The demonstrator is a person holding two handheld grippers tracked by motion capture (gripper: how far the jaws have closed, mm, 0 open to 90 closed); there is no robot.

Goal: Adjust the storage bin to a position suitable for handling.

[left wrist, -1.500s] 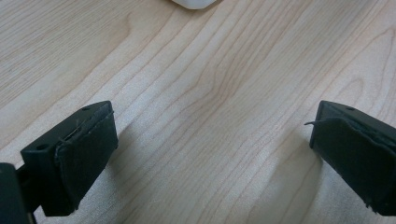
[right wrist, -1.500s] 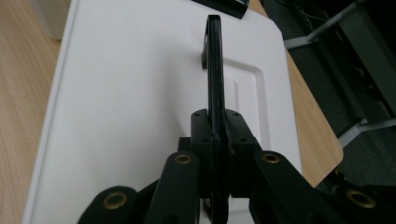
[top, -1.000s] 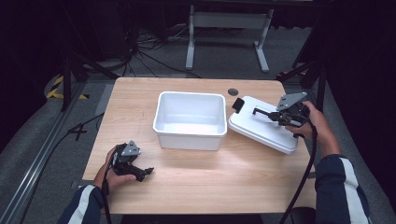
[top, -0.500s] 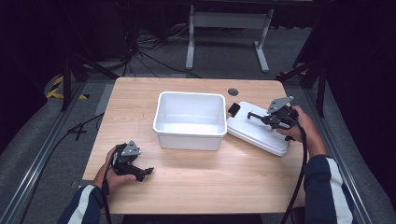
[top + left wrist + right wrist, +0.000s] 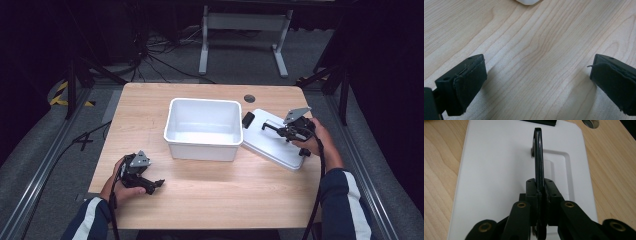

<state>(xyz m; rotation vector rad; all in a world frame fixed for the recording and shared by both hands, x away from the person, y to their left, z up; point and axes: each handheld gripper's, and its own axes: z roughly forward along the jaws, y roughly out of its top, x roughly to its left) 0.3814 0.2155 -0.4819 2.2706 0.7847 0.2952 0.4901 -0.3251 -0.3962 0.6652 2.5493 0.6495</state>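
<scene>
An empty white bin point(image 5: 200, 150) stands at the table's middle. To its right lies its flat white lid point(image 5: 267, 147), with a black handle point(image 5: 269, 126) raised on end. My right gripper point(image 5: 281, 131) is shut on that handle point(image 5: 539, 152), jaws pressed on both sides of it above the lid point(image 5: 499, 170). Whether the lid is off the table I cannot tell. My left gripper point(image 5: 156, 186) rests near the front left of the table, open, with bare wood between its jaws point(image 5: 536, 75).
A black clip point(image 5: 247, 119) sits on the lid's edge toward the bin. A round cable hole point(image 5: 249, 98) is in the table behind the lid. The wooden table point(image 5: 225, 195) has free room in front of the bin.
My right gripper has moved a little left, toward the bin, and the lid has shifted slightly with it. The left gripper has not moved.
</scene>
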